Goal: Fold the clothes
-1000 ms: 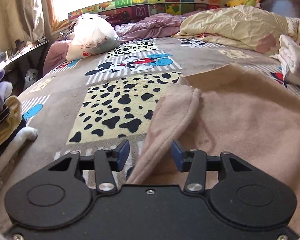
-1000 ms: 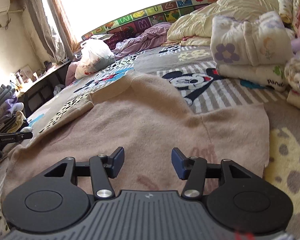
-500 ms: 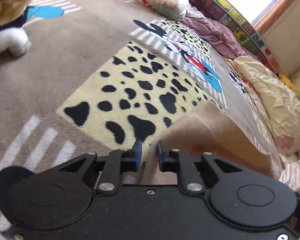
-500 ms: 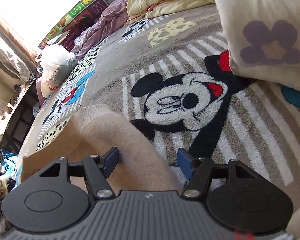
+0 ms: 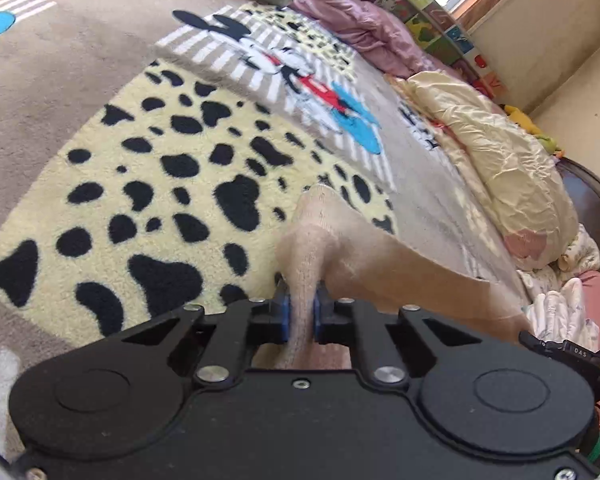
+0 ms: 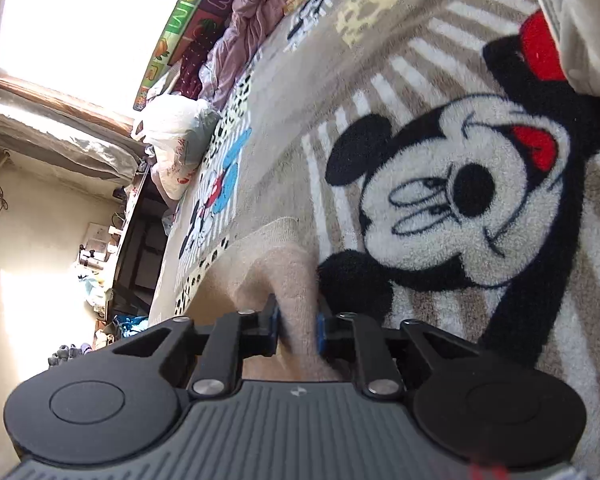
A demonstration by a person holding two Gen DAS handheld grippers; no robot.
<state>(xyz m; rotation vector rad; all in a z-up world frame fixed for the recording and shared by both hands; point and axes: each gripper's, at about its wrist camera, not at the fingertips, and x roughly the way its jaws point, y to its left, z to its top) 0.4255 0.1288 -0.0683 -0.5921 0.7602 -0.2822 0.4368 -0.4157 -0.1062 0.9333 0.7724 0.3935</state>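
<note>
A beige knitted garment (image 5: 380, 268) lies on the cartoon-print bed cover (image 5: 140, 184). My left gripper (image 5: 300, 312) has its jaws closing on a bunched corner of the garment, with the blue pads pressed against the fabric on both sides. In the right wrist view another beige corner of the garment (image 6: 276, 264) rises from the bed cover (image 6: 460, 200), and my right gripper (image 6: 298, 328) has its jaws closing on it, fabric pinched between the pads. The rest of the garment is hidden behind both gripper bodies.
A crumpled cream quilt (image 5: 500, 152) and a mauve blanket (image 5: 356, 28) lie at the far side of the bed. A white plastic bag (image 6: 172, 136) sits near the bed's edge, beside a cluttered desk (image 6: 112, 248). A folded floral quilt (image 6: 572, 20) sits at upper right.
Both grippers have closed on corners of the beige garment. Each has moved to the garment's edge and tilted, the right one rolling strongly. The fabric now bunches up between the pads.
</note>
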